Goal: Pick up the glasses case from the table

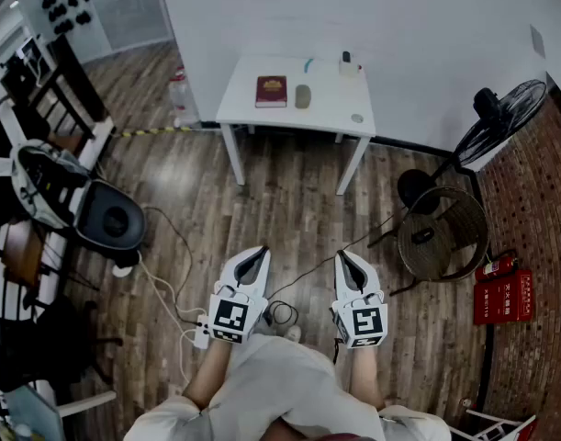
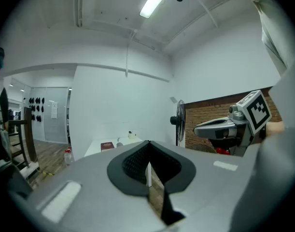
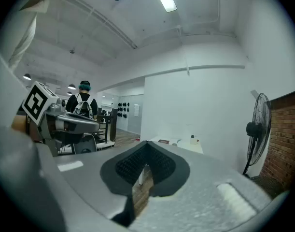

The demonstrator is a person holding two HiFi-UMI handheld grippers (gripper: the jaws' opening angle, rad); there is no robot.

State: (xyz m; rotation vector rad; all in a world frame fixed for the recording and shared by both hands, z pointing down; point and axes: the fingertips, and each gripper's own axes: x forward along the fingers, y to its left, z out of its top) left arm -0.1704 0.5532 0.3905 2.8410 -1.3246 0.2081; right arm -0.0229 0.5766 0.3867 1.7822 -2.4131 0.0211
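Observation:
The glasses case, a small grey-green oval, lies on the white table far ahead, just right of a dark red book. Both grippers hang close to the person's body over the wooden floor, well short of the table. My left gripper is shut with nothing between its jaws, and my right gripper is likewise shut and empty. The left gripper view looks past its closed jaws to the table and the red book. The right gripper view shows its closed jaws and the table in the distance.
A small bottle and a round item share the table. A standing fan, a wicker chair and red extinguishers stand right. A black chair and floor cables lie left. A person stands far back.

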